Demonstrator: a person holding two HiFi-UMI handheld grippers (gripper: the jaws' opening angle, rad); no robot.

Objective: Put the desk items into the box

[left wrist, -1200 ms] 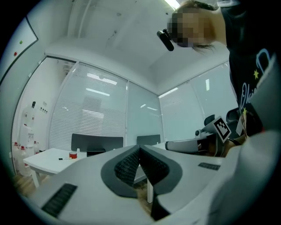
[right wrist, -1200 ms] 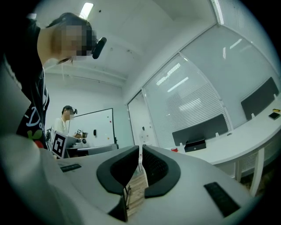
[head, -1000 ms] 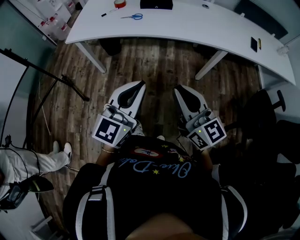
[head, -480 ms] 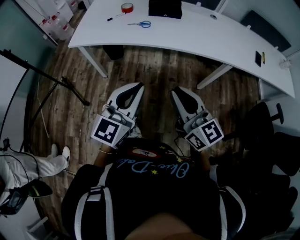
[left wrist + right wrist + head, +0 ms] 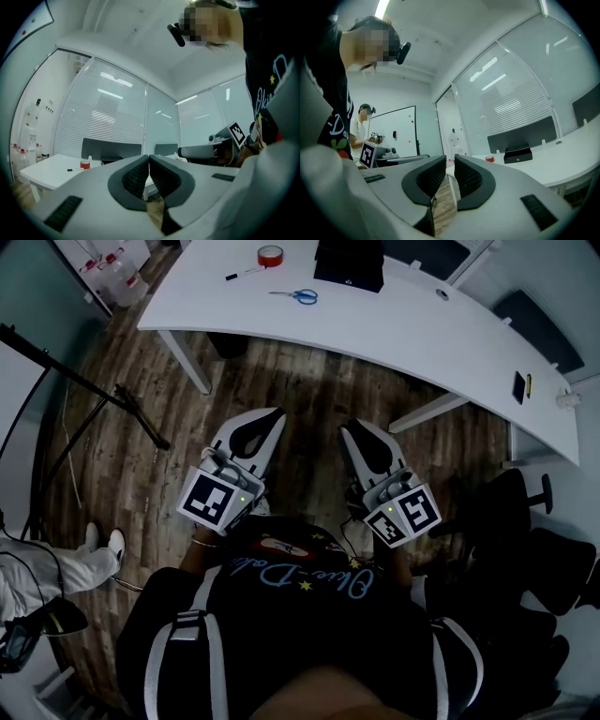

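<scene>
A white desk [image 5: 422,324] lies ahead. On it are a red tape roll [image 5: 270,255], a marker [image 5: 246,273], blue-handled scissors [image 5: 295,296] and a black box [image 5: 349,261]. My left gripper [image 5: 269,416] is held level over the wooden floor, well short of the desk, its pads [image 5: 140,171] pressed together with nothing between them. My right gripper [image 5: 350,430] is beside it, also short of the desk, with a narrow empty gap between its pads [image 5: 467,177]. The left gripper view shows the tape roll [image 5: 85,164] on the desk; the right gripper view shows the tape roll [image 5: 489,159] and the box [image 5: 518,153].
A small black item [image 5: 518,387] lies at the desk's right end. A dark stand [image 5: 84,390] crosses the floor at the left, with a person's legs [image 5: 56,568] below it. Black chairs [image 5: 553,559] stand at the right. Another person [image 5: 363,126] stands by a whiteboard.
The desk with its tape, scissors and box has come nearer and sits lower in the head view. Both grippers have moved forward together with their jaws unchanged.
</scene>
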